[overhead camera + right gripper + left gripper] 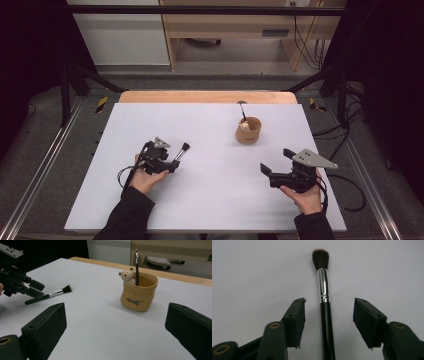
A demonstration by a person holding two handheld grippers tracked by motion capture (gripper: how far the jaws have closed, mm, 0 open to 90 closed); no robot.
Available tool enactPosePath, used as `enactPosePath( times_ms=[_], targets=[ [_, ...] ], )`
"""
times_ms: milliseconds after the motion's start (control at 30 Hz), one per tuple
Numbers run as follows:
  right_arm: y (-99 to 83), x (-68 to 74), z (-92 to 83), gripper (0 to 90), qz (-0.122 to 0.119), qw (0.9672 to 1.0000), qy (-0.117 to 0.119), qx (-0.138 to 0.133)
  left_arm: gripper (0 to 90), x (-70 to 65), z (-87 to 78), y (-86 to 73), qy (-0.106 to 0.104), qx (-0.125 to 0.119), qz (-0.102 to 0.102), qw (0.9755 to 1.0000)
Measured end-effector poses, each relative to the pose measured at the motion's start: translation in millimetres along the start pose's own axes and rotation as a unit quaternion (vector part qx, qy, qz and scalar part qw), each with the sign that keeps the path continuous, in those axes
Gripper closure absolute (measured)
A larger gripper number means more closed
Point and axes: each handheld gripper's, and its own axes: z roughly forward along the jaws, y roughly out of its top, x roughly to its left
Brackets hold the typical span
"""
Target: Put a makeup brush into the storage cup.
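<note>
Left gripper point(176, 164) low over the matte white table sheet point(210, 200), jaws part-open either side of a makeup brush point(325, 302): glossy black round handle, polished silver ferrule, short dense brown bristle tuft; gaps visible between both flat black pads and the handle, so no grip; brush lies flat on the sheet at the table's left-centre, bristles pointing away from the hand; right gripper point(274, 164) rests near the table's right edge, jaws wide apart with nothing between them, well clear of everything; tan sack-shaped holder point(139, 293) stands upright on the right-centre of the table, soft rolled rim, small dark script on its front, cream bear figure point(127, 275) peeking over the rim; thin black stick-like handle point(136, 266) stands upright inside it; wooden table edge point(207, 96) shows beyond the sheet.
</note>
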Motion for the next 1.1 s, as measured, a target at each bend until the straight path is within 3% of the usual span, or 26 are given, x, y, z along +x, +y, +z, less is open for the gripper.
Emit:
enactPosePath(
  times_ms=[233, 400, 767, 1100],
  targets=[
    [1.3, -1.0, -1.5, 4.4, -0.002, 1.0000, -0.001, -0.003, 31.5, 2.7, -9.6, 16.8, 0.005, 0.016, 0.023, 0.9996],
    [1.2, -0.3, -0.9, 4.5, -0.002, 1.0000, 0.000, -0.001, 29.2, 2.4, -9.9, 29.8, 0.002, 0.030, 0.036, 0.9989],
    [1.3, -0.2, -0.6, 4.7, -0.001, 1.0000, 0.003, 0.001, 30.9, 1.4, 6.7, 43.4, 0.003, 0.073, 0.052, 0.9960],
    [0.8, -0.2, 0.3, 4.9, -0.002, 1.0000, 0.006, 0.003, 38.7, 6.0, 22.1, 41.8, -0.004, 0.115, 0.051, 0.9920]
  ],
)
